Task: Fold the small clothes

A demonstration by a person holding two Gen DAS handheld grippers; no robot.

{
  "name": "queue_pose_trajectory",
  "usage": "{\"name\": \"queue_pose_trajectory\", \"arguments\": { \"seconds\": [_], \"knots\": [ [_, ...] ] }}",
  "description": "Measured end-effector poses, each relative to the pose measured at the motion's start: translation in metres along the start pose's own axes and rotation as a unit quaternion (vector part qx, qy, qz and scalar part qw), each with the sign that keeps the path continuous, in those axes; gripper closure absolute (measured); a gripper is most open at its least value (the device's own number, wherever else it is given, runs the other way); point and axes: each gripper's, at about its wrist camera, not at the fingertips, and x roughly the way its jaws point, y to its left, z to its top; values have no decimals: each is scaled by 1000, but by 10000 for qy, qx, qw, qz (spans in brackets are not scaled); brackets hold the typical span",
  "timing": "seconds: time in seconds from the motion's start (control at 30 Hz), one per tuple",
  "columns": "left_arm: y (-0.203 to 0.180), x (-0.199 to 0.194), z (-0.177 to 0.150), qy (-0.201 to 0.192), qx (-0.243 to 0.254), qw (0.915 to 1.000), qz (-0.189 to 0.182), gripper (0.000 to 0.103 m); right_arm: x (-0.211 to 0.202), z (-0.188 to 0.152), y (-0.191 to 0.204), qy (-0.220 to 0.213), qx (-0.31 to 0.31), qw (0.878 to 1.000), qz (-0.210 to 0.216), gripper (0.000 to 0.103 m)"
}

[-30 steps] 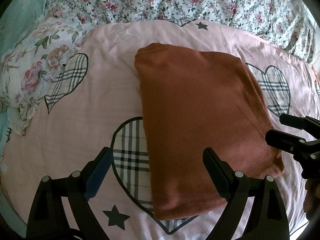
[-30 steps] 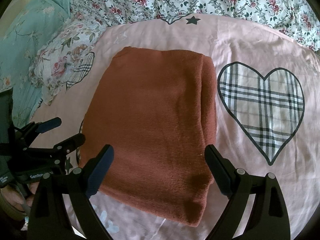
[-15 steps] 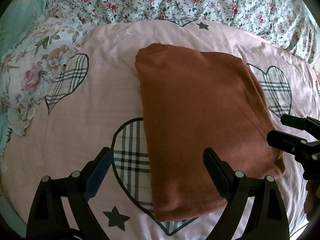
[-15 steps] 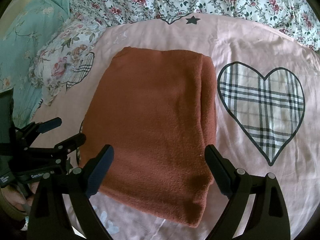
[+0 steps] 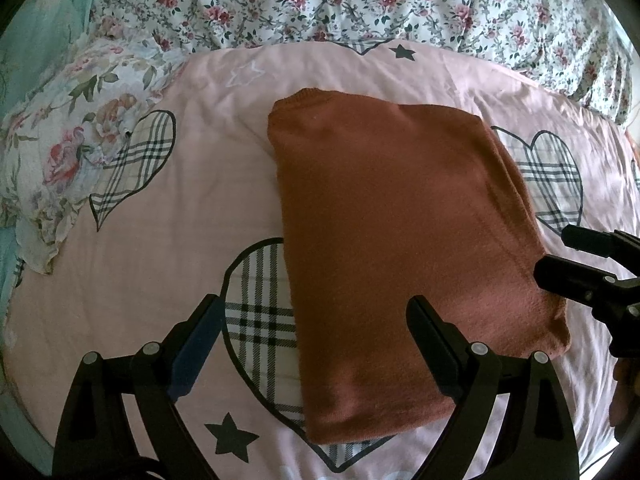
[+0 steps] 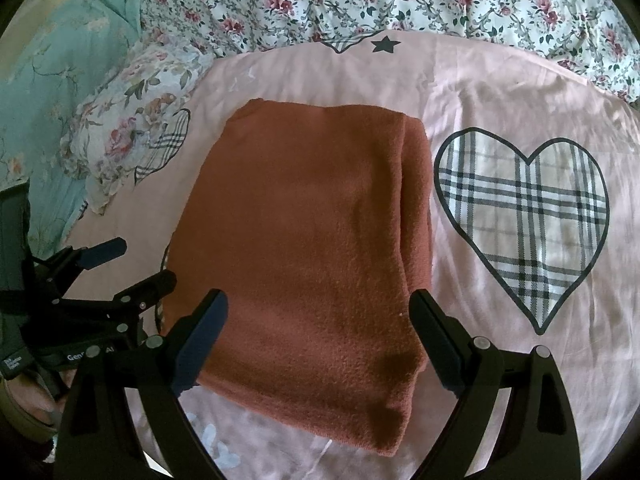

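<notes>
From my remote seat I take the pink bedsheet [image 5: 208, 208] as my landmark; it covers the bed and is printed with plaid hearts [image 6: 524, 216] and dark stars [image 5: 403, 53]. Beyond its far edge lies a white quilt [image 5: 360, 0] scattered with small red roses. At the sheet's left edge sits a pillow [image 5: 60, 148] in a paler, larger flower print, and farther left of that a teal floral cover [image 6: 44, 92]. Soft daylight falls over the sheet.
</notes>
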Motion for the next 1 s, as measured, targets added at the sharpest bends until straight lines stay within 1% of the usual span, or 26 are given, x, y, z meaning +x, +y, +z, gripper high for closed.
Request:
{"name": "queue_pose_trajectory", "arguments": {
  "seconds": [1.0],
  "knots": [
    [-2, 2, 4, -19, 59, 10000, -11, 10, -2, 5, -5, -32, 34, 10000, 26, 11]
  ]
}}
